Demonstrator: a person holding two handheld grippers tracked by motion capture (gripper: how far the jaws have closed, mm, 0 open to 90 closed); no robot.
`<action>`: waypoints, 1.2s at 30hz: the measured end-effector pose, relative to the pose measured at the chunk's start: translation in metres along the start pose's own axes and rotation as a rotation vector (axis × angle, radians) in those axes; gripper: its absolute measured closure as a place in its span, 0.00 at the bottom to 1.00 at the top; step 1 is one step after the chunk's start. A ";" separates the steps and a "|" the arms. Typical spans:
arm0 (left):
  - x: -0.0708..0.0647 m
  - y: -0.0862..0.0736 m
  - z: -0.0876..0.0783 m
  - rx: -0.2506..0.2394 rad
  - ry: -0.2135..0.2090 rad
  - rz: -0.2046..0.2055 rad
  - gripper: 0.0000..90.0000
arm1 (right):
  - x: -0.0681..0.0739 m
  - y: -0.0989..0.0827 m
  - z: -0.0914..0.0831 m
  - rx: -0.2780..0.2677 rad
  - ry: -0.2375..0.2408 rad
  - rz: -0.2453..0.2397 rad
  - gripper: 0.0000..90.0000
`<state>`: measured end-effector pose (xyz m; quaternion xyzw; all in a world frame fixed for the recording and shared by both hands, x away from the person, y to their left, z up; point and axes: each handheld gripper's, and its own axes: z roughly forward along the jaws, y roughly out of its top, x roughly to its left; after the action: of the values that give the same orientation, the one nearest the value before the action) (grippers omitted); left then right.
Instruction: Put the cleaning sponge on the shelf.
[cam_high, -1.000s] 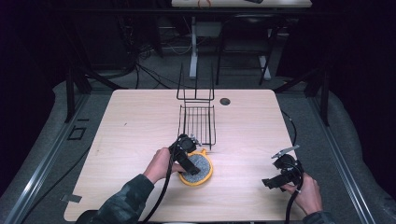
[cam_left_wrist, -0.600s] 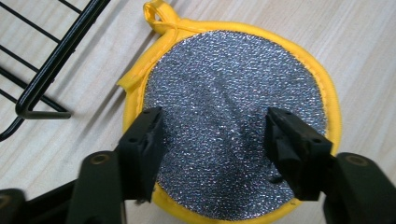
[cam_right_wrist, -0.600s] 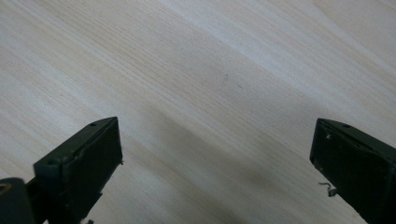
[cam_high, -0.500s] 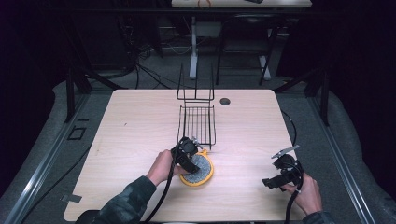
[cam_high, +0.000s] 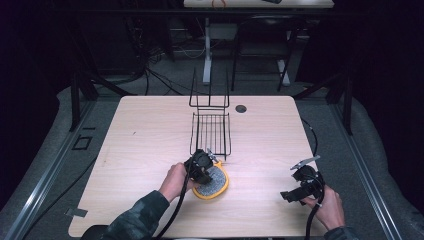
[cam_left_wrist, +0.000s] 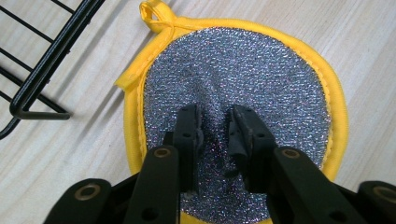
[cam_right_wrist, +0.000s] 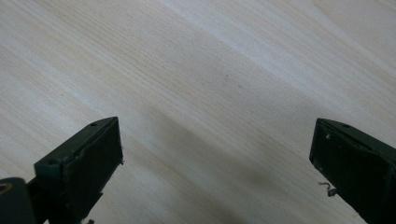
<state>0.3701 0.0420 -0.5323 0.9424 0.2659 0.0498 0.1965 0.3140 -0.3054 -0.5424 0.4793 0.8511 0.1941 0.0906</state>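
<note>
Silver mesh of round yellow-rimmed scrub pad (cam_left_wrist: 243, 84) puckered between nearly closed left tool (cam_left_wrist: 215, 116); deeper bite advisable. Right tool (cam_right_wrist: 215, 158) wide, empty.

Left hand-held gripper (cam_high: 204, 167) covers the near-left part of the round silver-mesh scouring pad with yellow trim (cam_high: 214, 183) in the high view. In the left gripper view the pad's (cam_left_wrist: 243, 79) near edge is hidden behind the jaws and cut off at the bottom, and the black wire rack (cam_left_wrist: 44, 60) runs off the left edge. Small dark round object (cam_high: 241, 108) on the light wood bench (cam_high: 135, 135): too small to identify.
</note>
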 end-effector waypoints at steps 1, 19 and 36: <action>0.001 -0.001 0.000 -0.006 -0.010 -0.007 0.83 | 0.000 0.000 0.000 0.000 0.001 -0.001 0.02; -0.002 -0.002 -0.004 -0.055 0.015 0.021 0.97 | 0.000 0.000 0.000 -0.001 0.002 0.001 0.03; -0.002 -0.002 -0.025 -0.073 -0.010 0.052 0.97 | 0.000 -0.001 0.000 -0.004 0.004 0.003 0.03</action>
<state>0.3622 0.0507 -0.5099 0.9415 0.2385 0.0599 0.2305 0.3131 -0.3055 -0.5423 0.4801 0.8502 0.1968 0.0894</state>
